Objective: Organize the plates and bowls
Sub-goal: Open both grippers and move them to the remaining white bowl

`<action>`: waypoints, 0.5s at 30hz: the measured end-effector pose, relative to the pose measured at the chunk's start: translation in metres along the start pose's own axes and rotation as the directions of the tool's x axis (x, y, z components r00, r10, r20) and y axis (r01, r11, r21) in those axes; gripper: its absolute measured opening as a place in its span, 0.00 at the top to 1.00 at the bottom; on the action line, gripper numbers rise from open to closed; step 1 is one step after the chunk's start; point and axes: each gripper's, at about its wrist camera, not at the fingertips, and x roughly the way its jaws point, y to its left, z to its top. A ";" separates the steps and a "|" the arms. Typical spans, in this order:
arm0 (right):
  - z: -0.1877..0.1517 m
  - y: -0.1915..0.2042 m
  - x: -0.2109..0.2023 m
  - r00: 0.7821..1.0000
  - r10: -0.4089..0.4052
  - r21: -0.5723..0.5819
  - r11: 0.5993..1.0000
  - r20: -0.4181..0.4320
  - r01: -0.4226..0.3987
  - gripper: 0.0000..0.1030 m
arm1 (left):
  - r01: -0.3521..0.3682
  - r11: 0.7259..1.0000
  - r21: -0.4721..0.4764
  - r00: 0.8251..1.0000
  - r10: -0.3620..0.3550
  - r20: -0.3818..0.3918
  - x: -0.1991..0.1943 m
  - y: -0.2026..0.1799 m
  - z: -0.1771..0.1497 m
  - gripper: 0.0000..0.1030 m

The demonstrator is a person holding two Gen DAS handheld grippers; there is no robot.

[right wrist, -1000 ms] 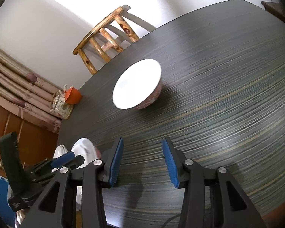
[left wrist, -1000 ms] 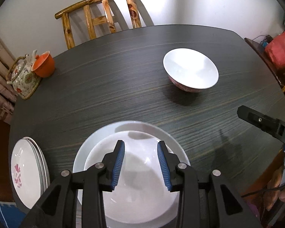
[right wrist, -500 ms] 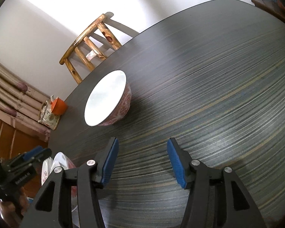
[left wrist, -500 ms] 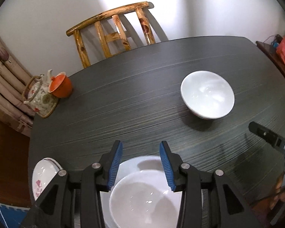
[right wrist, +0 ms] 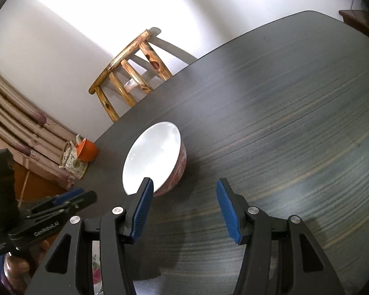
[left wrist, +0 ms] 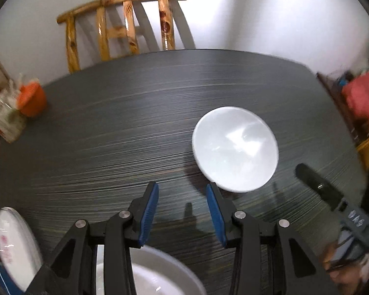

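Observation:
A white bowl with a red-patterned outside (left wrist: 235, 148) (right wrist: 152, 157) stands alone on the dark table (left wrist: 135, 123) (right wrist: 283, 135). My left gripper (left wrist: 182, 212) hangs open and empty over bare table, just left of and nearer than that bowl. Under its arms sits a white bowl in a white plate (left wrist: 160, 275), at the near edge. A stack of flowered plates (left wrist: 12, 245) lies at the near left corner. My right gripper (right wrist: 184, 209) is open and empty too; its left fingertip (right wrist: 145, 191) overlaps the bowl's near rim in the picture.
A wooden chair (left wrist: 120, 27) (right wrist: 132, 73) stands behind the table by the white wall. A floral teapot (right wrist: 73, 162) and an orange cup (left wrist: 30, 98) (right wrist: 87, 150) sit at the far left edge. A red bag (left wrist: 361, 95) lies on a side stand to the right.
Both grippers have moved toward the patterned bowl, which now looms larger. The left gripper has left the bowl on the plate behind it. Both jaws stand slightly wider than a second ago.

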 end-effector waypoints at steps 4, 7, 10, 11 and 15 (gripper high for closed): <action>0.007 -0.004 0.008 1.000 -0.008 -0.006 1.000 0.007 0.008 0.50 | 0.007 1.000 -0.019 0.999 -0.008 -0.042 0.016 -0.001 0.009 0.60; 0.012 -0.006 0.016 1.000 -0.010 -0.010 1.000 0.004 0.010 0.50 | 0.026 0.997 -0.066 0.997 -0.031 -0.077 0.030 0.003 0.015 0.60; 0.017 -0.007 0.026 1.000 0.008 -0.003 1.000 -0.012 -0.008 0.50 | 0.082 0.988 -0.133 0.994 -0.091 -0.060 0.034 0.011 0.019 0.60; 0.019 -0.006 0.029 1.000 0.012 -0.003 1.000 -0.017 -0.013 0.50 | 0.090 0.986 -0.142 0.993 -0.099 -0.064 0.036 0.012 0.020 0.60; 0.024 -0.003 0.040 0.999 0.029 -0.006 1.000 -0.042 -0.030 0.50 | 0.108 0.982 -0.158 0.990 -0.121 -0.078 0.046 0.012 0.025 0.60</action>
